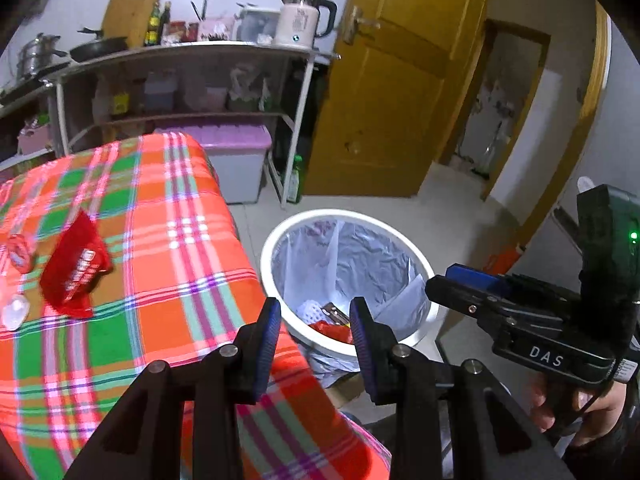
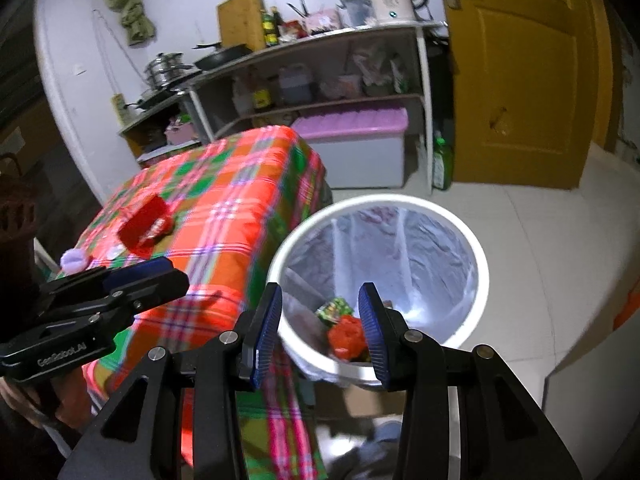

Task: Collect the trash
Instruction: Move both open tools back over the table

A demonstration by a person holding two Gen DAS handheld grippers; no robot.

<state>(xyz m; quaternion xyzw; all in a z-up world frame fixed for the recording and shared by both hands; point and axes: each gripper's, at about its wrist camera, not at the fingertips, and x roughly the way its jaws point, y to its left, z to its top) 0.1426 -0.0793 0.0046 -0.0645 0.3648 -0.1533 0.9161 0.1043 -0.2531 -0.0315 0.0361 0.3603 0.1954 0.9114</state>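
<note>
the left gripper (image 1: 314, 312) has its jaws parted with nothing between the blue pads (image 1: 269, 344); through the gap shows the inside of the white trash bin (image 1: 272, 248). the right gripper (image 2: 320, 300) is likewise released and empty, its pads apart over the same bin's near rim. each gripper shows in the other's view, held in a hand (image 1: 592, 404) at the frame edge.

the bin stands on the pale floor just beside the table's corner, lined with a clear bag (image 2: 432, 248). at its bottom lie a crumpled red wrapper (image 2: 347, 334), a green packet (image 2: 335, 307) and a white mesh piece (image 1: 310, 309).

on the table, under a plaid cloth (image 1: 160, 240) of orange, green and pink, trash is left: a red snack bag (image 1: 76, 266), a smaller red wrapper (image 1: 19, 251) just beside it, and a pale crumpled lump (image 1: 15, 311) near the edge.

behind stand a metal shelf (image 1: 200, 50) with a kettle (image 1: 302, 20), a pan and bottles, a lidded purple storage box (image 1: 236, 160), and a yellow wooden door (image 1: 400, 80).
</note>
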